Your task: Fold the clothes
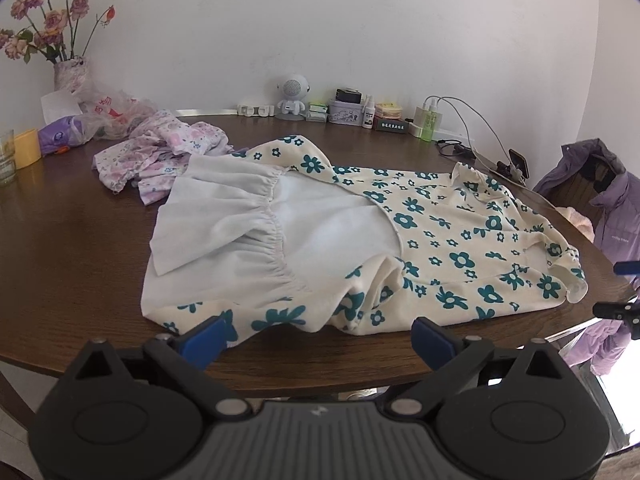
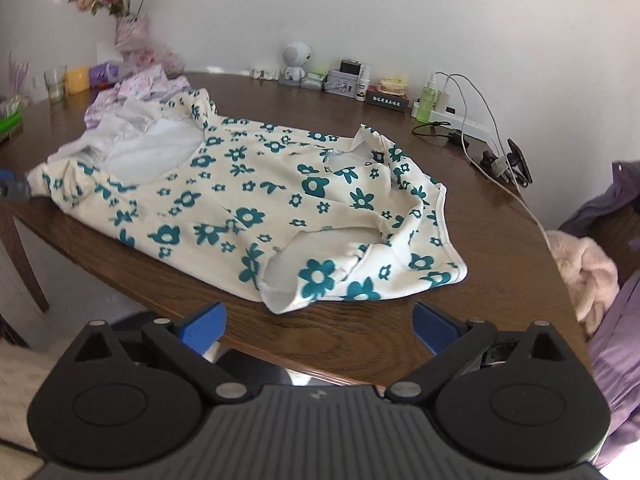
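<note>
A cream garment with teal flowers (image 1: 440, 240) lies spread on the dark wooden table (image 1: 72, 240), its white ruffled lining (image 1: 240, 216) turned out at the left end. It also shows in the right wrist view (image 2: 248, 200). My left gripper (image 1: 320, 340) is open and empty, just short of the garment's near hem. My right gripper (image 2: 320, 326) is open and empty, at the table's near edge in front of the garment's sleeve end (image 2: 320, 280). The right gripper's tip shows at the left wrist view's right edge (image 1: 620, 312).
A crumpled pink floral garment (image 1: 160, 152) lies behind the cream one. A vase of flowers (image 1: 70, 72), plastic bags, a yellow cup (image 1: 28, 148), a small robot figure (image 1: 292, 96), boxes, bottles and cables (image 1: 472, 132) line the far edge. A purple jacket (image 1: 612, 216) hangs on the right.
</note>
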{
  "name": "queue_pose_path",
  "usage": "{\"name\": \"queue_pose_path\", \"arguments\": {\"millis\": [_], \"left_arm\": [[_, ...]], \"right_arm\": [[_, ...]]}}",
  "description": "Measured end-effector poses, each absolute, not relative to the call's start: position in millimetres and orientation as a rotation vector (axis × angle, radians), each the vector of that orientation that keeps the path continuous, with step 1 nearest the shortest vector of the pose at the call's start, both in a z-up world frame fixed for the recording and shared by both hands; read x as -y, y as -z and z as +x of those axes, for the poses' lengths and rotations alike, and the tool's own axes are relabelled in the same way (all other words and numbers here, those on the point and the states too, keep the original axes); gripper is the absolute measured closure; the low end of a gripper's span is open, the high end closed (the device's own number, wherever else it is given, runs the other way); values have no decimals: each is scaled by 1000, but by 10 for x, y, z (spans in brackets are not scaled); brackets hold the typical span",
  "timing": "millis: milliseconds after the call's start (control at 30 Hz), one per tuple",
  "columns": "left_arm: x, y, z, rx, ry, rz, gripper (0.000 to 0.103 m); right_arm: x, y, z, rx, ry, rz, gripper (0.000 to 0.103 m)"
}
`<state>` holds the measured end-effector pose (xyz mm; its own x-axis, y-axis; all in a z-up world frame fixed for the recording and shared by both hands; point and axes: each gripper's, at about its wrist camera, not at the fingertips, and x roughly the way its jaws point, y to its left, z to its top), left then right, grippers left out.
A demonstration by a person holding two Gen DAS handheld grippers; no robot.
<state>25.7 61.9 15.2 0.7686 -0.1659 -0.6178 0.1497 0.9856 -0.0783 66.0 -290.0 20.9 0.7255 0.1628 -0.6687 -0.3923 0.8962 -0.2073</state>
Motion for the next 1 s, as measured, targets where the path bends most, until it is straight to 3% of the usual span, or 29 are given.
{"name": "queue_pose_path", "arguments": {"millis": [167,267,433,533,600,800,1000], "left_arm": [[-611,-231,427,-716,251,85,12],[-498,-251,529,-762,266,235,17],[-352,-198,623,-813,315,410,23],[-333,-165,727,-833,328,464,41],[-346,-164,793,-845,342,472,60],[-362,-244,814,-829,398,489,98],[-435,-413,956,-847,388,418,101]], "right_arm": [[2857,-271,865,-739,-465,-639,8],[2788,-230,1061,-778,-531,-779,25],[2719,-154,1315,-856,-672,-860,41],[2699,-151,1403,-840,-723,-841,43],[2701,-152,1437,-843,-744,-822,63],[2808,-167,1532,-869,-738,-745,97],[2872,-284,1546,-848,-726,-675,101]]}}
